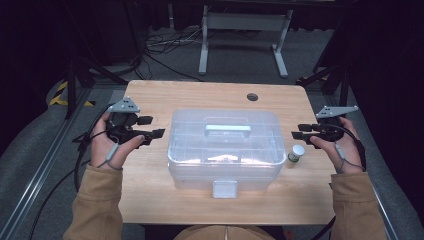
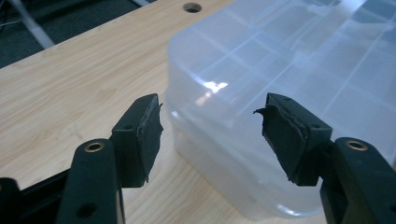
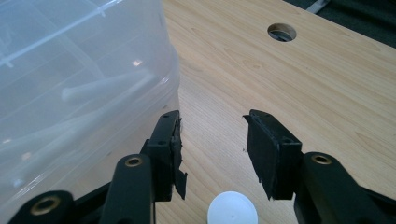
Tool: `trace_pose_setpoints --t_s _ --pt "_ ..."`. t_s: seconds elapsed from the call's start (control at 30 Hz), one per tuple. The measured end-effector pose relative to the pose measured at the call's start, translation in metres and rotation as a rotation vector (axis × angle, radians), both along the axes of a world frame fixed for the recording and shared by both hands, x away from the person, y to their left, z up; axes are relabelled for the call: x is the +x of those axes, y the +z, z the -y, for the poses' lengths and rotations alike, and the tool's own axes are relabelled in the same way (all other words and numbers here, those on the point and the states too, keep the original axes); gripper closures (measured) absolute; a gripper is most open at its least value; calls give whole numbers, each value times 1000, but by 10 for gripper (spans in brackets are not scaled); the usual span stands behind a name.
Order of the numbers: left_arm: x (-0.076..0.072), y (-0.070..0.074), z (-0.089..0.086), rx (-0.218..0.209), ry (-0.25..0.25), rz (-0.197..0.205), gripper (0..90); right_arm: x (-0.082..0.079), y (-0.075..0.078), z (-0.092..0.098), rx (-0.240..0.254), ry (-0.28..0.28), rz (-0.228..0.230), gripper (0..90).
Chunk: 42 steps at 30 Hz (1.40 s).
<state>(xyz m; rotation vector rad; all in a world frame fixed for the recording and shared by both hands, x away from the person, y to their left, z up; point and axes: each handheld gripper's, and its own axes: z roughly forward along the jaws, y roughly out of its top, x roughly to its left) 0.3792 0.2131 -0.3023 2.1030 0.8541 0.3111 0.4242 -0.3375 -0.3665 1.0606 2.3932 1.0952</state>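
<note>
Tan sleeves, both gaping hand-held grippers flanking ribbed translucent plastic box on pale woodgrain table.

Light wood table, round cable hole near far edge. Grey carpet floor; white metal frame legs; black cables; dim, dark surroundings.
</note>
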Motion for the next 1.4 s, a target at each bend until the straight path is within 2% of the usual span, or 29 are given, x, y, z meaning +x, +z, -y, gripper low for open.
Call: trace_pose_setpoints --t_s 0.2,0.37,0.47,0.63,0.7,0.83,1.0,1.03,1.13,1.4 --pt "1 5 21 6 -57 5 371 -1 -3 2 11 -7 -10 533" --pt "3 8 35 -12 -100 4 367 -5 -4 3 22 -8 -19 525" --pt "5 10 44 -12 -120 5 361 -9 -1 3 68 22 -31 511" --pt "8 13 59 -12 -152 19 359 -18 4 3 81 41 -21 507" --pt "8 12 62 -26 -156 15 359 -21 4 4 72 39 -22 506" --pt "11 11 69 -11 -166 17 354 -22 2 7 72 31 -28 503" --pt "13 10 80 -15 -189 15 347 -25 1 10 74 26 -32 501" --pt "13 10 83 -18 -195 15 338 -25 1 10 75 26 -33 500" --pt "16 6 90 -69 -185 7 302 -26 0 11 76 25 -34 500" --pt "16 -3 101 -67 -204 21 297 -27 -1 11 73 25 -37 500"
